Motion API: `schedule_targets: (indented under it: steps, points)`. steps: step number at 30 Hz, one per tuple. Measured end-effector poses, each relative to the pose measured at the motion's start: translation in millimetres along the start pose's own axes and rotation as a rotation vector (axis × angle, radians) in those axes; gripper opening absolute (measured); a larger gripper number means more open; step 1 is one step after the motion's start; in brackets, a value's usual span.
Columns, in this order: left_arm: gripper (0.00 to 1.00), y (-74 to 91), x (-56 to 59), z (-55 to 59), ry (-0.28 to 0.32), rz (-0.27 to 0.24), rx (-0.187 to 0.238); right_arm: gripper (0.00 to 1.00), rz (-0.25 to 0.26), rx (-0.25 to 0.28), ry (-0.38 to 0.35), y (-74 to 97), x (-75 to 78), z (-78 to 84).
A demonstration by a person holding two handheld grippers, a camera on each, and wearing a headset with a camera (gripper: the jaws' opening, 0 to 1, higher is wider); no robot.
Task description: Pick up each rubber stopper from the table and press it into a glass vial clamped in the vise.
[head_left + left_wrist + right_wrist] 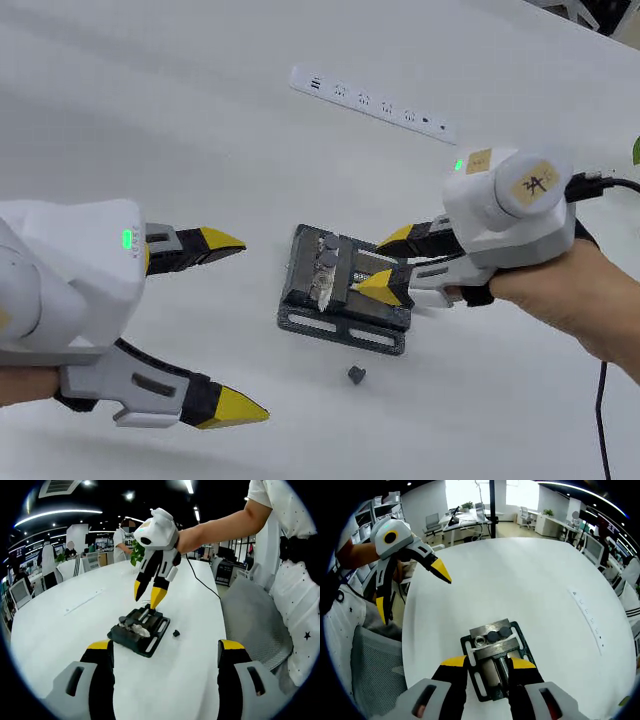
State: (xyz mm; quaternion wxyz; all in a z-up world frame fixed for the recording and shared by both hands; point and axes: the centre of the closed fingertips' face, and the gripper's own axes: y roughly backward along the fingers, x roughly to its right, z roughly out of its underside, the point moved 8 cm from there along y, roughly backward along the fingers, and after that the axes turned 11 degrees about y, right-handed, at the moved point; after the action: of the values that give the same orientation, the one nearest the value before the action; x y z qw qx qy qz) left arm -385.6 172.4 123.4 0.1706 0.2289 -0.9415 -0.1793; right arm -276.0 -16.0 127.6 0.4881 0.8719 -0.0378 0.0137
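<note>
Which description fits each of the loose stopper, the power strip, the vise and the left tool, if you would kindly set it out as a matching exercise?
Things:
1. loose stopper
2. power strip
3. vise
4. left tool

Descriptions:
A. white, lying beyond the vise
B. wide open, holding nothing
C. small and dark, on the table on the near side of the vise
D. black, beneath the tips of the right tool

Pairs: 1-C, 2-A, 3-D, 4-B.

Right hand-held gripper overhangs the vise — open table on every other side.
</note>
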Motion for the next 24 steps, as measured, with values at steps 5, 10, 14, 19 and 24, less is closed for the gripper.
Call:
schedule_targets:
  steps: [5, 10, 14, 19, 24]
  points:
    - [0.83, -4.1, 2.6, -2.3, -0.023, 0.010, -0.022, 0.32, 0.016, 0.031, -0.036, 8.3, -6.3, 13.4]
    - [0.81, -8.1, 5.1, -3.4, -0.038, 0.020, -0.049, 0.38, 0.024, 0.062, -0.062, 16.6, -16.1, 26.2]
    - [0.80, -12.6, 8.8, -3.2, -0.067, 0.029, -0.083, 0.41, 0.040, 0.089, -0.086, 23.7, -23.4, 38.3]
    - [0.78, -17.8, 11.5, -4.3, -0.089, 0.043, -0.109, 0.47, 0.055, 0.130, -0.110, 33.3, -34.8, 52.4]
    - [0.76, -27.2, 12.9, -2.6, -0.136, 0.067, -0.165, 0.54, 0.072, 0.178, -0.130, 43.5, -50.8, 71.1]
